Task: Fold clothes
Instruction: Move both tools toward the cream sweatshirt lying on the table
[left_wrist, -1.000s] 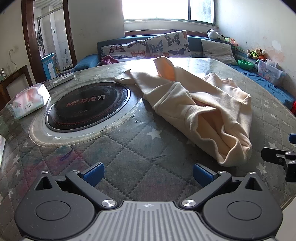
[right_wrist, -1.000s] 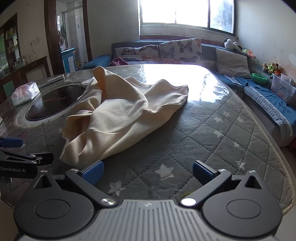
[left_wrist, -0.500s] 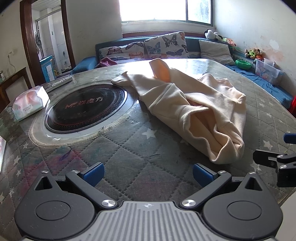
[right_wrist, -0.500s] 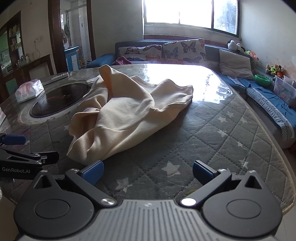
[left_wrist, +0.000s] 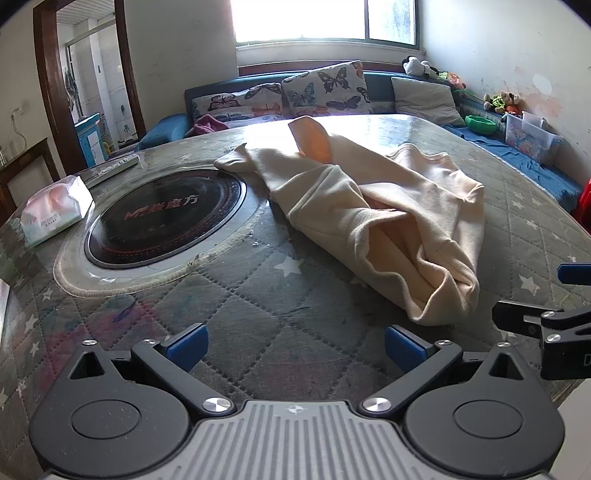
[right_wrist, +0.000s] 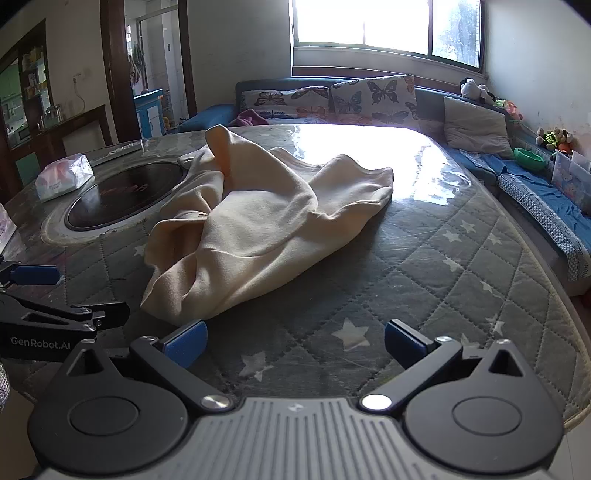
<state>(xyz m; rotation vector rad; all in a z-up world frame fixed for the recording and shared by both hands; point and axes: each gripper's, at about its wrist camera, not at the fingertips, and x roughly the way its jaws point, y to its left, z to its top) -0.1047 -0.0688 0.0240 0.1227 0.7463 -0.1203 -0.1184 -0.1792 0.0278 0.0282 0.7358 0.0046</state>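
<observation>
Over the last second both grippers have drawn back a little from the garment, which now sits slightly farther up in both wrist views; the cloth itself lies as it did. The left gripper (left_wrist: 294, 342) hovers low over the near edge of the table with its blue-padded fingers spread wide and nothing between them. The right gripper (right_wrist: 294, 342) is likewise wide open and empty, just beside the left one, with its left pad near the garment's closest end but not touching it. The cream garment (left_wrist: 373, 218) lies crumpled in a loose heap on the quilted star-patterned table cover (left_wrist: 258, 295), one end reaching the rim of the round black cooktop (left_wrist: 162, 218). A tissue pack (left_wrist: 55, 208) rests beyond the cooktop. Behind the table stands a sofa with butterfly cushions (right_wrist: 369, 98).
</observation>
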